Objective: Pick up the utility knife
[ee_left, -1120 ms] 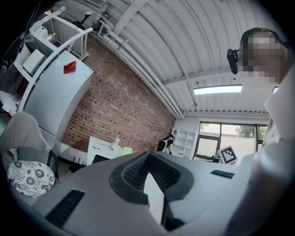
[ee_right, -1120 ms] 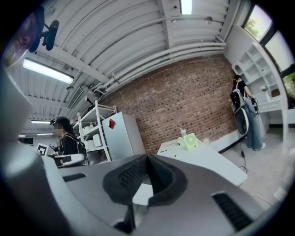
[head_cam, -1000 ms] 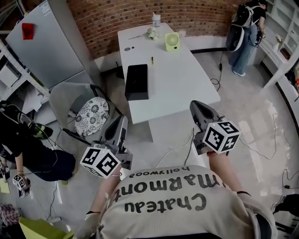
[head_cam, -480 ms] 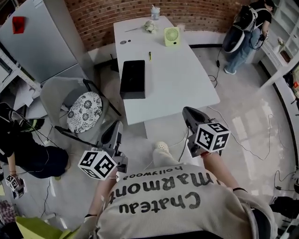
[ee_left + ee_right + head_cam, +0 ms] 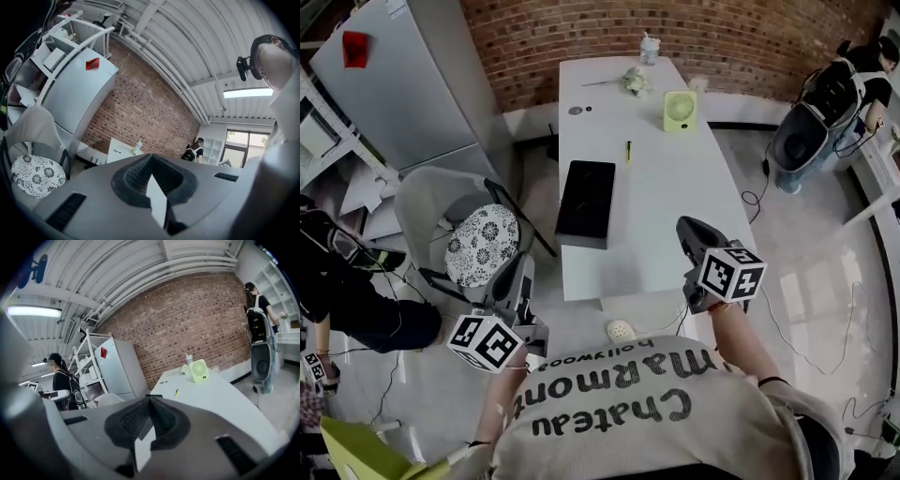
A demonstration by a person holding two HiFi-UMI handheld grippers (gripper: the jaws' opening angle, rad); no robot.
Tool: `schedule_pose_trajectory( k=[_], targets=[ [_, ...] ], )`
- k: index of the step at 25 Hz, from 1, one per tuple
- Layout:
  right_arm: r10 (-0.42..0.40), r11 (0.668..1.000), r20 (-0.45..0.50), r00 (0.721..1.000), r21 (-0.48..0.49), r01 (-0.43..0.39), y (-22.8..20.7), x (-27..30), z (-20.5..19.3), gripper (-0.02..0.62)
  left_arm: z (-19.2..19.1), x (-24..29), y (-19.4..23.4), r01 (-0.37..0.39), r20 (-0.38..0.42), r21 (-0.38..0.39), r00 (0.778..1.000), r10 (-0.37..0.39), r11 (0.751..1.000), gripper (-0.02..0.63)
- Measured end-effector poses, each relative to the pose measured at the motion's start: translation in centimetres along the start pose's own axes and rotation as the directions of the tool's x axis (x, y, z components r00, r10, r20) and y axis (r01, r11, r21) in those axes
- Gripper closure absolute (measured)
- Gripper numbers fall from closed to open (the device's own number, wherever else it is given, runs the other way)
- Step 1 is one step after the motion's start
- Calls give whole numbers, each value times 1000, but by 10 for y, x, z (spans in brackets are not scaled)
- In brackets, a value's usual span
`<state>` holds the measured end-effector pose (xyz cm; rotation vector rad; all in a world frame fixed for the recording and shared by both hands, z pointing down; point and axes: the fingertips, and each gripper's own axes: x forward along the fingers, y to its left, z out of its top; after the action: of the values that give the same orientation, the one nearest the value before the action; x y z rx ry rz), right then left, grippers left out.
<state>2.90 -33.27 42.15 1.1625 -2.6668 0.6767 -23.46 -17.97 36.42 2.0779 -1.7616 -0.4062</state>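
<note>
Pointing forward: left hand-held gripper [image 5: 528, 264], right hand-held gripper [image 5: 685, 228], both closed.

Flat, cool light fills the room; the glossy pale floor [image 5: 825, 281] to the right of the right gripper [image 5: 686, 230] shows soft glare. Both gripper views warp and darken toward their round edges (strong fisheye), with the near housings blurred. A white ceiling strip lamp [image 5: 33, 311] glows up-left of that gripper's jaws.

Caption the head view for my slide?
Left tool and right tool, both shut, by white table; utility knife lies untouched mid-table.
</note>
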Motion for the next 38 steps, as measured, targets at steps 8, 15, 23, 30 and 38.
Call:
schedule_pose_trajectory(
  k=[8, 15, 23, 30, 38],
  targets=[
    [93, 996, 78, 993, -9, -93, -29, 70, 75, 592, 30, 26, 25, -130, 121, 23, 985, 127, 991, 606],
    [139, 990, 62, 988, -6, -139, -58, 132, 85, 592, 20, 27, 42, -263, 128, 15, 957, 259, 965, 606],
    [122, 992, -55, 991, 28, -120, -79, 207, 45, 592, 2, -10, 68, -394, 100, -51, 912, 397, 918, 606],
    [80, 990, -105, 991, -106, -91, -110, 267, 25, 592, -10, -12, 87, -481, 103, -78, 868, 487, 873, 606],
    [-15, 998, -171, 985, -58, 5, -152, 320, -19, 514, 9, -29, 97, -591, 101, -56, 799, 593, 805, 606]
  ],
)
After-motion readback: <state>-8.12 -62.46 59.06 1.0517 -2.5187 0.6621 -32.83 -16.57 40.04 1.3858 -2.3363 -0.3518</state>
